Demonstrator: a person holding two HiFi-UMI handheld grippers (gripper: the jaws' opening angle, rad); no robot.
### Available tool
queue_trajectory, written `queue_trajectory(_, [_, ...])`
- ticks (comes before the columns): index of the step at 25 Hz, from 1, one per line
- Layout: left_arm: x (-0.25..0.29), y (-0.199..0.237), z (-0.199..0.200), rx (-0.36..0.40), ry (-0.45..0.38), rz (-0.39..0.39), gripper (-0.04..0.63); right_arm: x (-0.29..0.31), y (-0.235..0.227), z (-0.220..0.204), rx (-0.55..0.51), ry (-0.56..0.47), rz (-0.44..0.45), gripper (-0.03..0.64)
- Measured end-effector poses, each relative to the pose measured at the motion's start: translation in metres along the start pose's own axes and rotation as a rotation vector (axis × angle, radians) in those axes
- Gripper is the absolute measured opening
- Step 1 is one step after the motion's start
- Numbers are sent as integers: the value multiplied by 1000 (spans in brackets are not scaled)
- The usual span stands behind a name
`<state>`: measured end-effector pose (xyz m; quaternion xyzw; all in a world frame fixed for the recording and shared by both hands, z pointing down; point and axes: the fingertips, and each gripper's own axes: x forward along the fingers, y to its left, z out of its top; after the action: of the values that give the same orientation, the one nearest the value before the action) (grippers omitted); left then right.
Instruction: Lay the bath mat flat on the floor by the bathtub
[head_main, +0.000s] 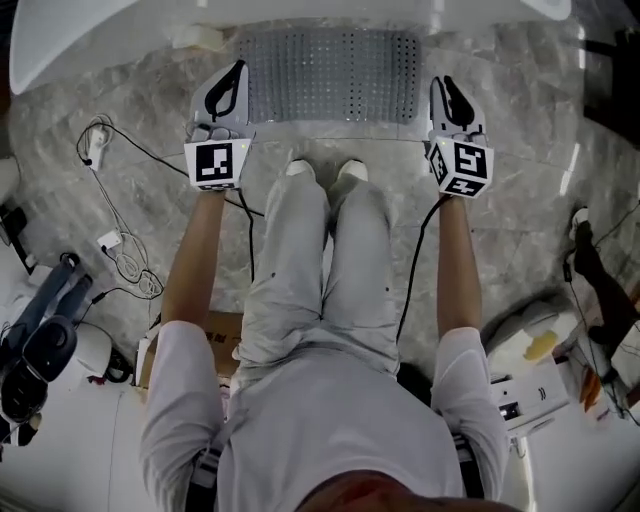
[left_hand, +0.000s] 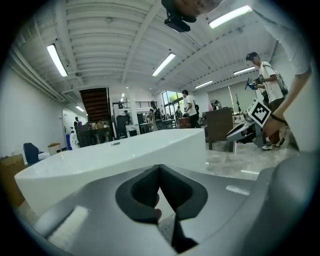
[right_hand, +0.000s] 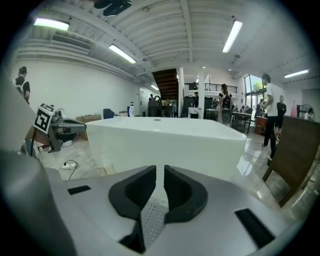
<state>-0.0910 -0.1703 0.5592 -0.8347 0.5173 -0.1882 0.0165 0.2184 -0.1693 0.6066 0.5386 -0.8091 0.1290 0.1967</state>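
A grey dotted bath mat (head_main: 330, 75) lies spread on the marble floor against the white bathtub (head_main: 120, 35). My left gripper (head_main: 238, 70) sits at the mat's left edge and my right gripper (head_main: 444, 82) at its right edge. In the left gripper view the jaws meet at their tips (left_hand: 160, 169), with a strip of the mat (left_hand: 167, 229) caught between them low down and the bathtub (left_hand: 115, 155) beyond. In the right gripper view the jaws (right_hand: 160, 170) stand a narrow slit apart with the mat's edge (right_hand: 151, 220) pinched between them, facing the bathtub (right_hand: 165, 140).
The person's feet (head_main: 325, 172) stand at the mat's near edge. White cables (head_main: 120, 250) trail over the floor at left, near a dark machine (head_main: 40, 350). A white device (head_main: 530, 395) lies at right. People stand far off, and a wooden cabinet (right_hand: 295, 155) stands to the right.
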Motion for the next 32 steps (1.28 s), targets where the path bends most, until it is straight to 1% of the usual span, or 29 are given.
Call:
queue_trajectory(2, [-19,3,47,1,-2,-14,0,-32,5,47,-6,-15,4,28])
queue_trajectory(4, [-39,7,92,-5,-2,-22,0,-64,12,92,-11,-31,15,12])
queue_trajectory(8, [-82,13,179,-24,-29,-40,0,-124,26,176,-35,-63,36,5])
queue_trajectory(10, [-99,14,214,-26,-49,-50,0,-146,31,211,-50,-79,42,5])
queue_trajectory(11, [-108,15,227,-28,-46,-56,0,-157,34,226,-57,-86,46,5])
queue_trajectory(13, [-125,17,251,-45,-35,-62,0,-179,39,255,-57,-100,52,4])
queue_trajectory(17, [-151,25,297,-70,-48,-51,0,-218,42,304,-15,-140,41,3])
queue_trajectory(20, [-167,29,326,-88,-56,-42,0,-243,47,332,34,-171,41,3])
queue_trajectory(22, [-180,31,342,-94,-56,-40,0,-257,58,348,46,-188,50,3])
queue_trajectory(26, [-208,38,369,-119,-53,-22,0,-281,80,381,2,-228,60,0])
queue_trajectory(29, [-219,36,379,-151,-56,-17,0,-291,88,393,-17,-249,58,0])
queue_trajectory(32, [-225,32,390,-140,-76,-31,-1,-299,99,408,-28,-292,64,0])
